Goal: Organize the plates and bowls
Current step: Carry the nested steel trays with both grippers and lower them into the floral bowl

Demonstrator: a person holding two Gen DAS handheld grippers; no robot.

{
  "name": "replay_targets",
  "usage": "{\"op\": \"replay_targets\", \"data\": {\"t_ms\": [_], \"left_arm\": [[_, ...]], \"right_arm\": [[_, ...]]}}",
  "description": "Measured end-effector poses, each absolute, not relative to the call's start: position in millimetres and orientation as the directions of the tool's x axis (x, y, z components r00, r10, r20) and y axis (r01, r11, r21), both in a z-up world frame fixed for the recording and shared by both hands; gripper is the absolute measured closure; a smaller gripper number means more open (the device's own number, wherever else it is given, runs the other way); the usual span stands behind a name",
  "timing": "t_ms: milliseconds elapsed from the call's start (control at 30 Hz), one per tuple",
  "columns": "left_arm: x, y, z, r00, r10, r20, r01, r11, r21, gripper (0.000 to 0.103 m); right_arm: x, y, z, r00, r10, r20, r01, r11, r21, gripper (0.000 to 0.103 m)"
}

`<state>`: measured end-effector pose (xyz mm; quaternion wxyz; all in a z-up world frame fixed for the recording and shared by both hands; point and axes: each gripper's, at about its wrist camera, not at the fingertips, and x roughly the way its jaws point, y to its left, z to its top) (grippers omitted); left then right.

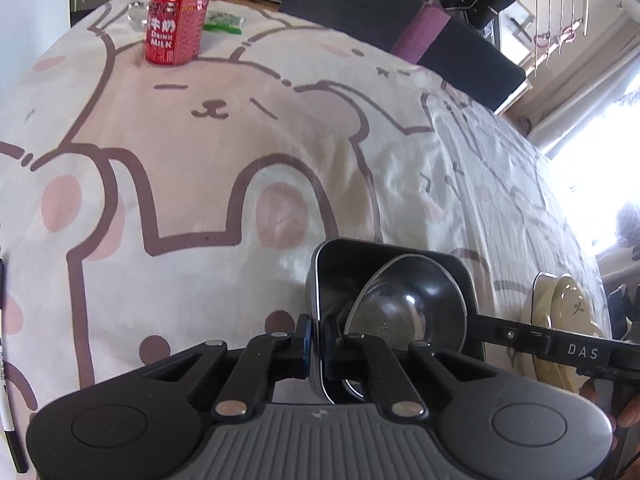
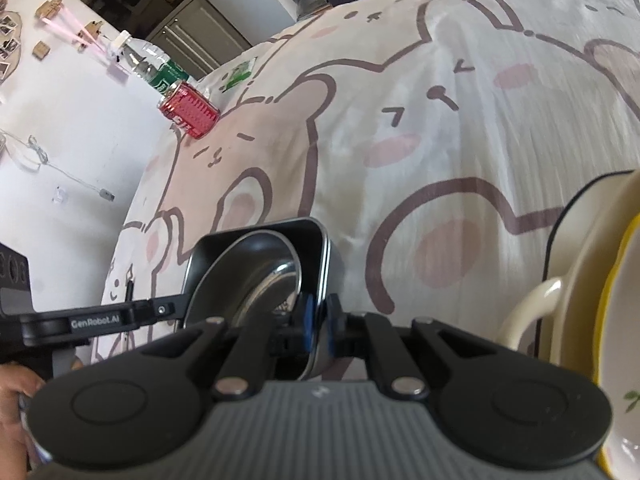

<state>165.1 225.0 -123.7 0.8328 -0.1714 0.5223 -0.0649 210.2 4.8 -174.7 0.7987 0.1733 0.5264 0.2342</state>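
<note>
A black square dish (image 1: 400, 250) with a steel bowl (image 1: 408, 304) tilted inside it rests on the bear-print cloth (image 1: 240, 160). My left gripper (image 1: 318, 340) is shut on the dish's left wall, one pad inside and one outside. In the right wrist view, the same dish (image 2: 280, 225) and bowl (image 2: 256, 276) show, and my right gripper (image 2: 318, 326) is shut on the opposite wall. Each view shows the other gripper's finger (image 1: 520, 334) (image 2: 100, 320) reaching in from the side. Cream plates (image 1: 564, 312) lie to the right of the dish.
A cream handled dish (image 2: 568, 276) holding a yellow-rimmed bowl (image 2: 624, 340) sits close on the right. A red milk can (image 1: 176, 24), a glass (image 1: 138, 10) and a green packet (image 1: 224, 22) stand at the far left. A pen (image 1: 8, 400) lies at the left edge.
</note>
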Motion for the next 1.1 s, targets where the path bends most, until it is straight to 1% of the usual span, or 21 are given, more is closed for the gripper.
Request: {"op": "replay_targets", "data": {"t_ms": [167, 367, 467, 700, 933, 1100], "left_arm": [[160, 230, -112, 0.494, -0.306, -0.814, -0.085, 0.914, -0.396, 0.097], [155, 225, -97, 0.541, -0.315, -0.780, -0.087, 0.901, -0.424, 0.097], [151, 221, -85, 0.578, -0.335, -0.744, -0.074, 0.886, -0.457, 0.097], [143, 197, -56, 0.647, -0.416, -0.639, -0.004, 0.836, -0.549, 0.097], [140, 157, -40, 0.669, -0.506, -0.544, 0.089, 0.781, -0.618, 0.097], [139, 121, -34, 0.659, -0.565, -0.497, 0.154, 0.748, -0.646, 0.097]], "right_arm": [[213, -2, -171, 0.351, 0.584, -0.732, -0.186, 0.810, 0.557, 0.096], [212, -5, -156, 0.394, 0.582, -0.712, -0.249, 0.813, 0.527, 0.097], [211, -12, -144, 0.418, 0.591, -0.690, -0.272, 0.806, 0.526, 0.097], [205, -52, -119, 0.465, 0.617, -0.634, -0.272, 0.782, 0.562, 0.097], [187, -106, -97, 0.528, 0.616, -0.585, -0.242, 0.769, 0.591, 0.097], [172, -148, -85, 0.547, 0.602, -0.582, -0.199, 0.769, 0.608, 0.097]]}}
